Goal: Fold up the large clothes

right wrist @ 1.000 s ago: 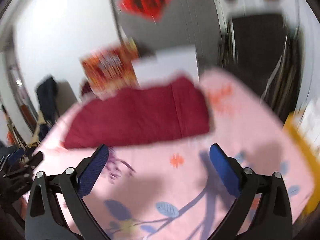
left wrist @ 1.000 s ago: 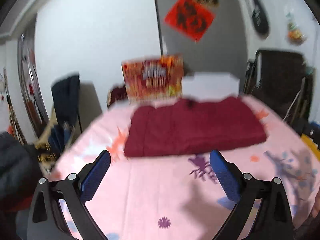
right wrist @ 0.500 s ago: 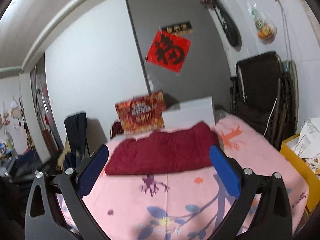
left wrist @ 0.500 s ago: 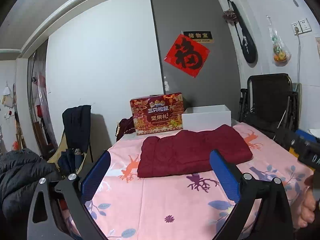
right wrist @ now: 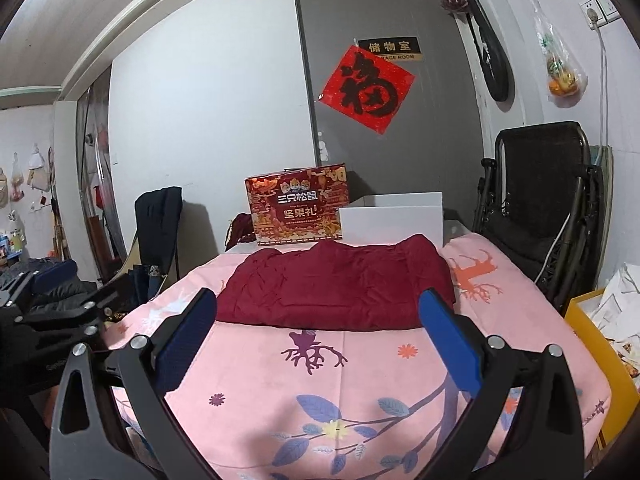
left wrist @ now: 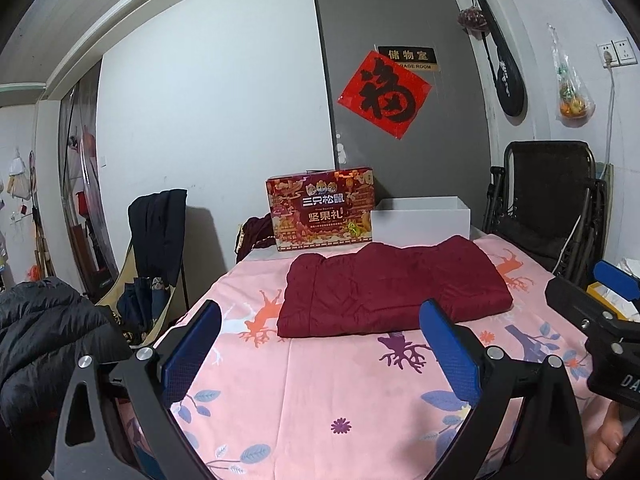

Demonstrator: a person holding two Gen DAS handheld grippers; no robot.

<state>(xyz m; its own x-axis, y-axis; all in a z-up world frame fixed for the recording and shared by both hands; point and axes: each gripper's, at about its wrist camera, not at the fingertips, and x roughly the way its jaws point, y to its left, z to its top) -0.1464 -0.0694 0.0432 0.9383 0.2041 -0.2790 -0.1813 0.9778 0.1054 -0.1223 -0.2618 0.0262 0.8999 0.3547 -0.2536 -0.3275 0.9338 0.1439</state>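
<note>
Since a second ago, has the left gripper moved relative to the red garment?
Yes. The left gripper has backed away and tilted up: the red garment looks smaller, and more of the grey door shows above.

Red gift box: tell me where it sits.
In both views the red gift box stands upright at the table's far edge, behind the folded garment, left of the white box.

The white box (right wrist: 394, 220) is partly hidden by the folded maroon garment (right wrist: 340, 290); the yellow bin (right wrist: 600, 344), at 3 o'clock, is cut off by the edge.
</note>
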